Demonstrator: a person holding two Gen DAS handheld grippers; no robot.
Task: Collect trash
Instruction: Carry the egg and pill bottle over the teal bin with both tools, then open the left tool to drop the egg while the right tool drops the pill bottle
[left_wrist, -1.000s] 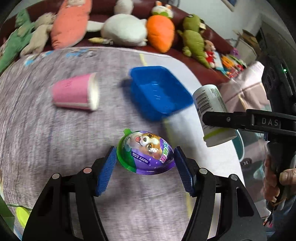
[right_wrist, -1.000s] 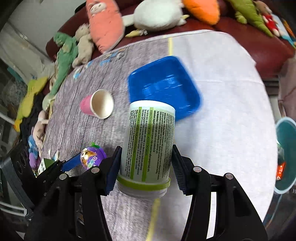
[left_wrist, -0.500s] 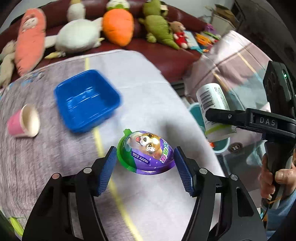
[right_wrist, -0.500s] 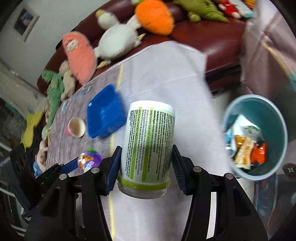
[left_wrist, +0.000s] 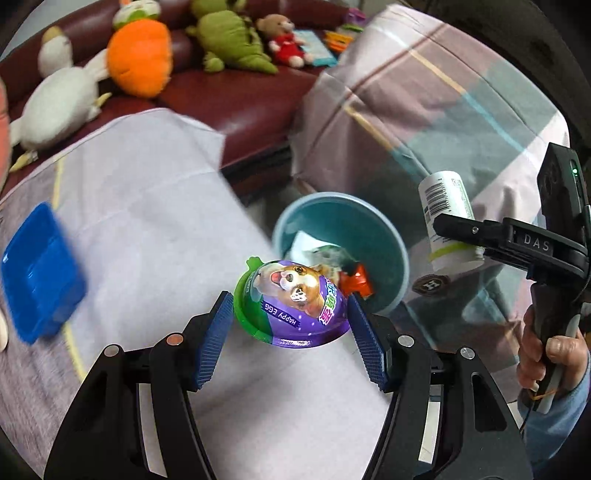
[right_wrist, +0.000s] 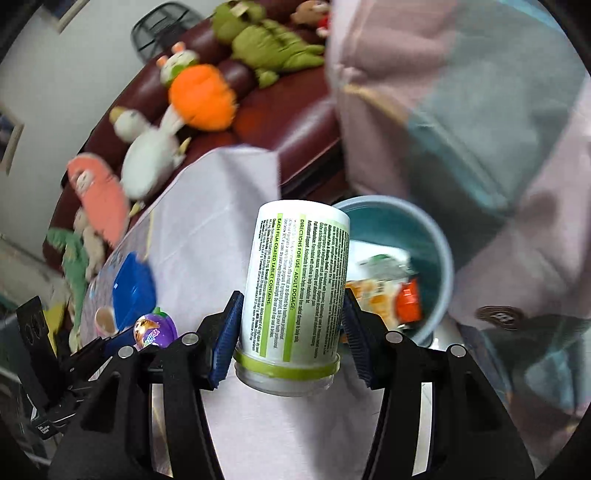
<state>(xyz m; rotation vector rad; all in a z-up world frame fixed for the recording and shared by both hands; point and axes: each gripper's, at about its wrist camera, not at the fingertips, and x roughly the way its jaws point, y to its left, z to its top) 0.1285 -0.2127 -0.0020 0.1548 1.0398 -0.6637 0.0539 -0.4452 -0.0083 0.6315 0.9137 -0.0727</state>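
Note:
My left gripper is shut on a purple and green toy egg package with a dog printed on it, held above the table's right edge. My right gripper is shut on a white pill bottle with green label stripes, lid end toward the camera. The same bottle and a hand on the right tool show at the right of the left wrist view. A teal trash bin with wrappers inside stands on the floor beyond the table edge, just past both loads; the bin lies right of the bottle.
A blue plastic tray and a pink cup lie on the cloth-covered table. A dark red sofa with several plush toys runs behind. A pink plaid blanket rises beside the bin.
Both grippers have swung right across the table with their loads held. The tray and cup slid out to the left, and the teal bin came into view ahead.

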